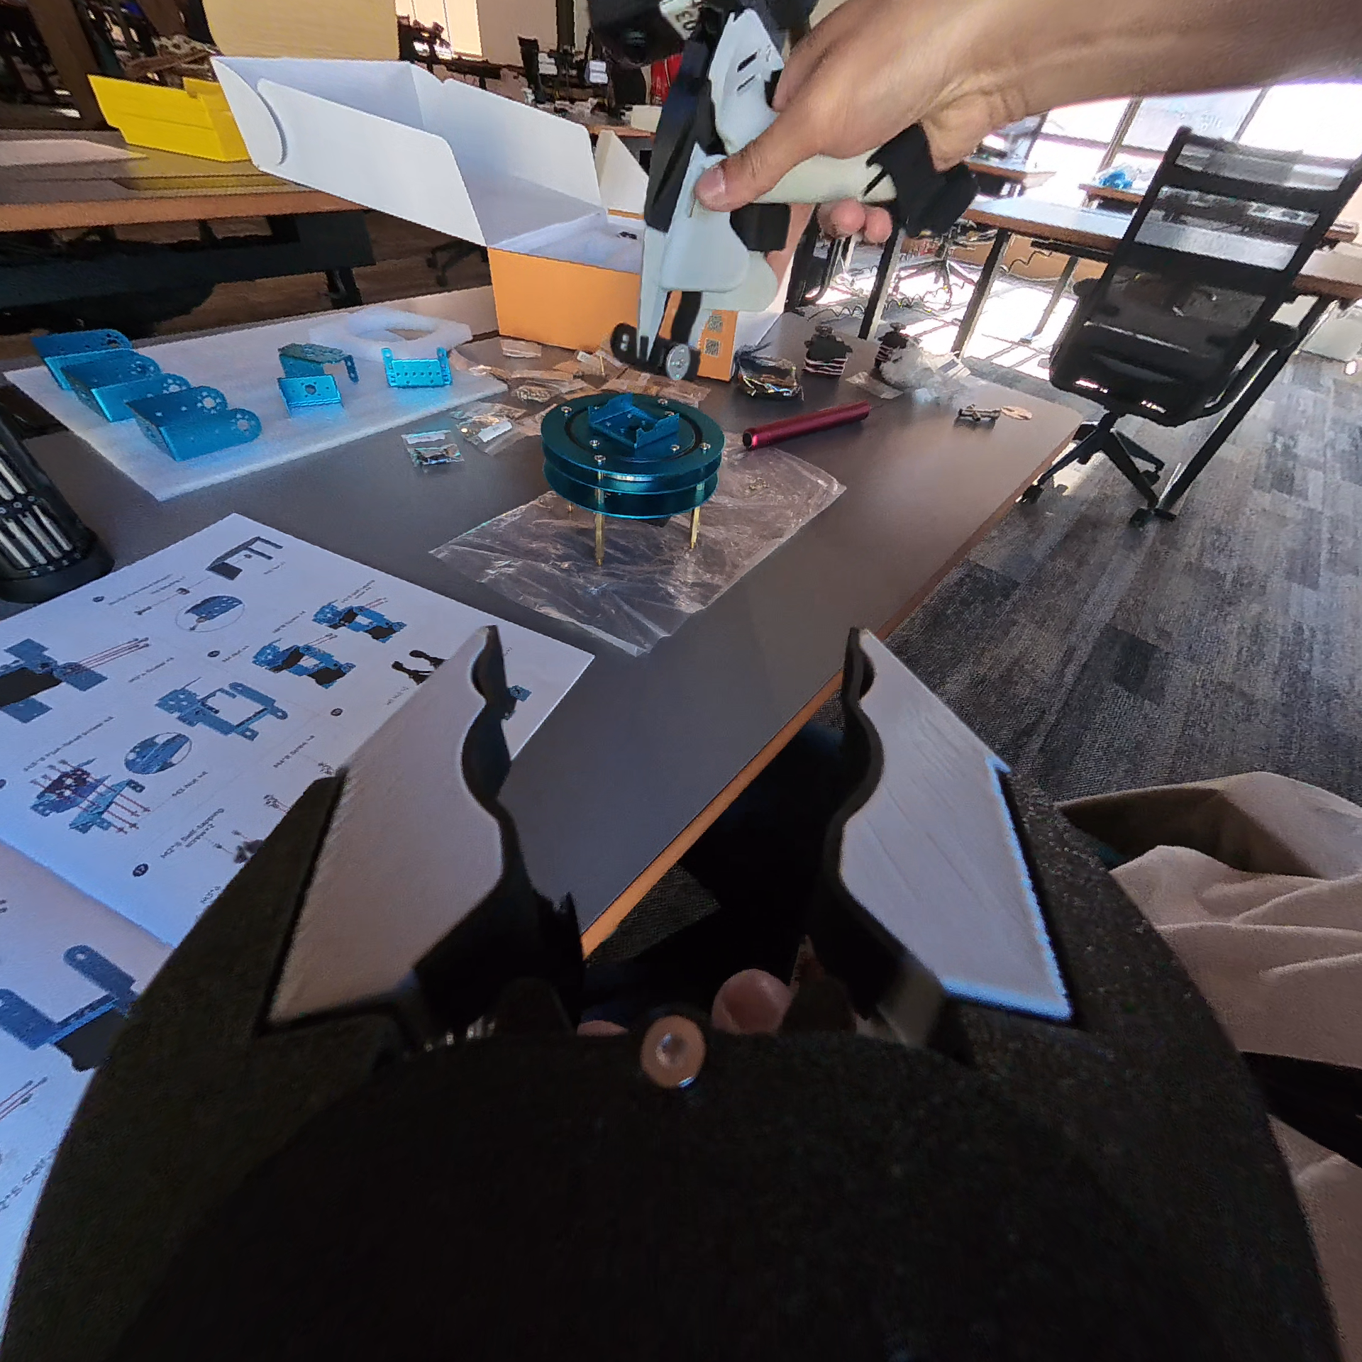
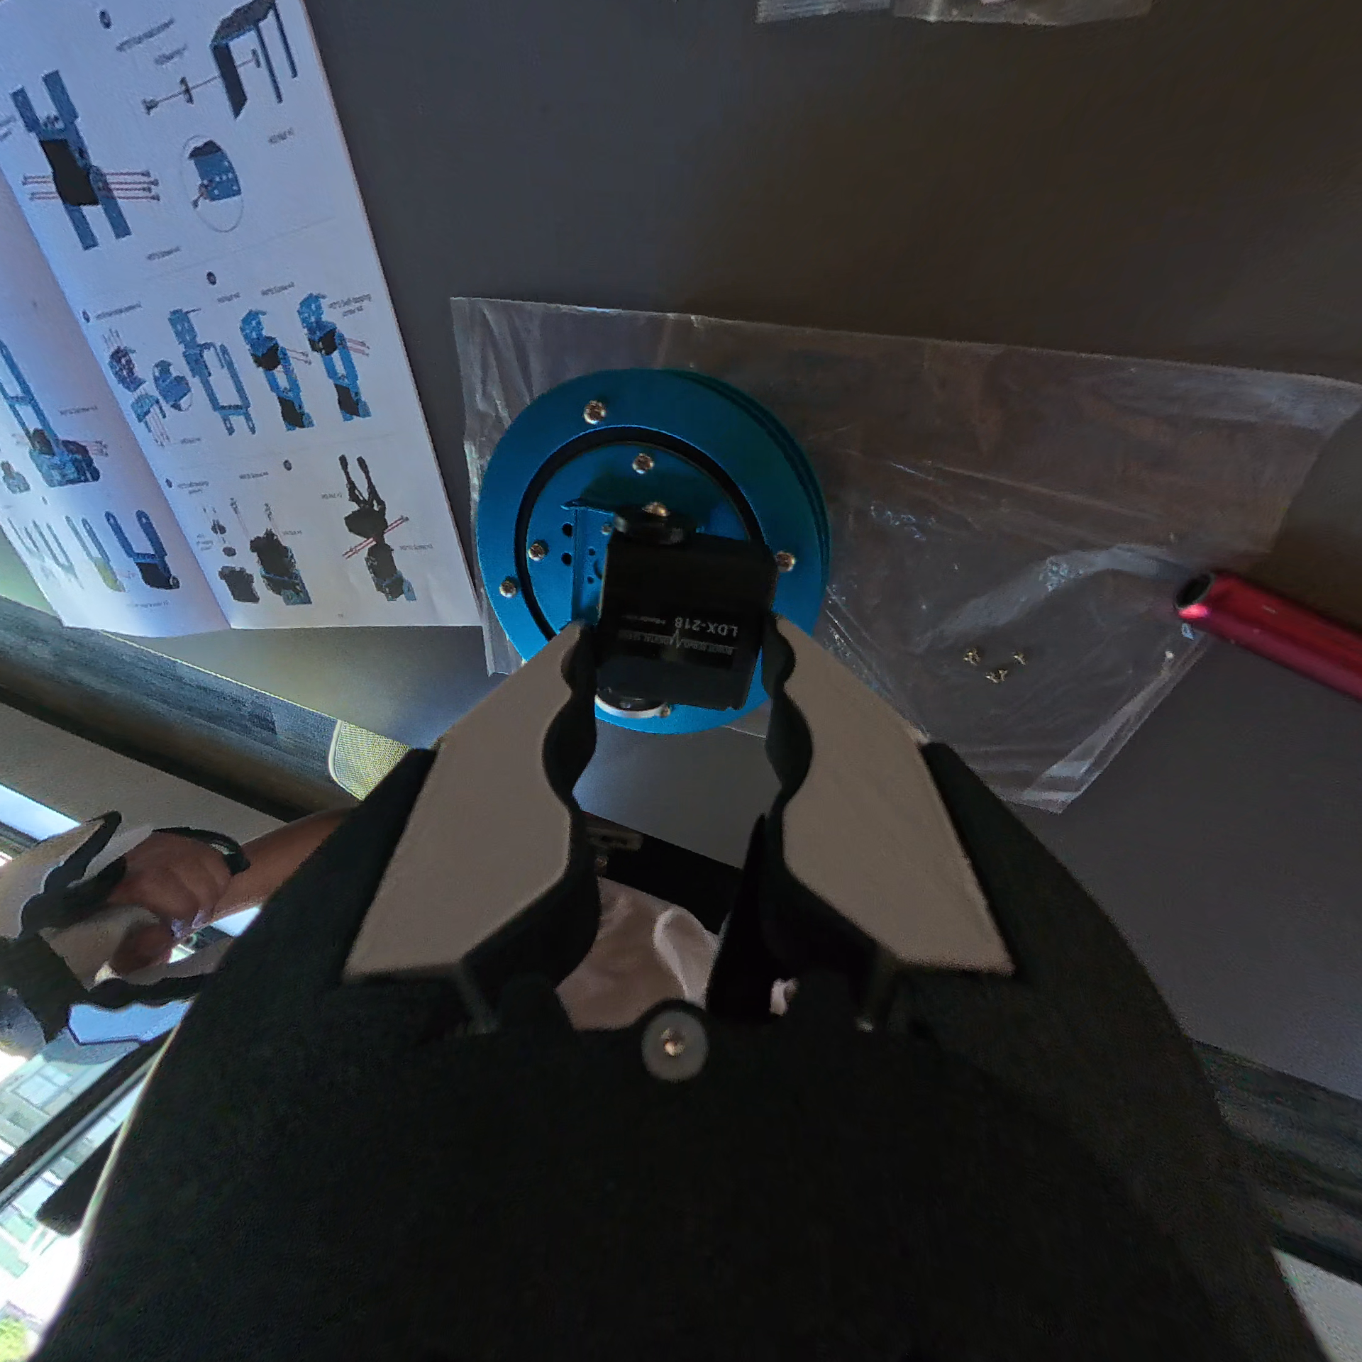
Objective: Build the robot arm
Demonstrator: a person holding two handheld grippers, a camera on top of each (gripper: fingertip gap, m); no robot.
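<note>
1. An office room with carpet floor and a mesh chair.
2. The dark table carries an instruction sheet and a plastic bag.
3. The blue round base stands on the bag.
4. The right claw grips a black servo above the base.
5. The left claw gapes empty.

Left view looks low across the table; right view looks straight down, close.
</note>
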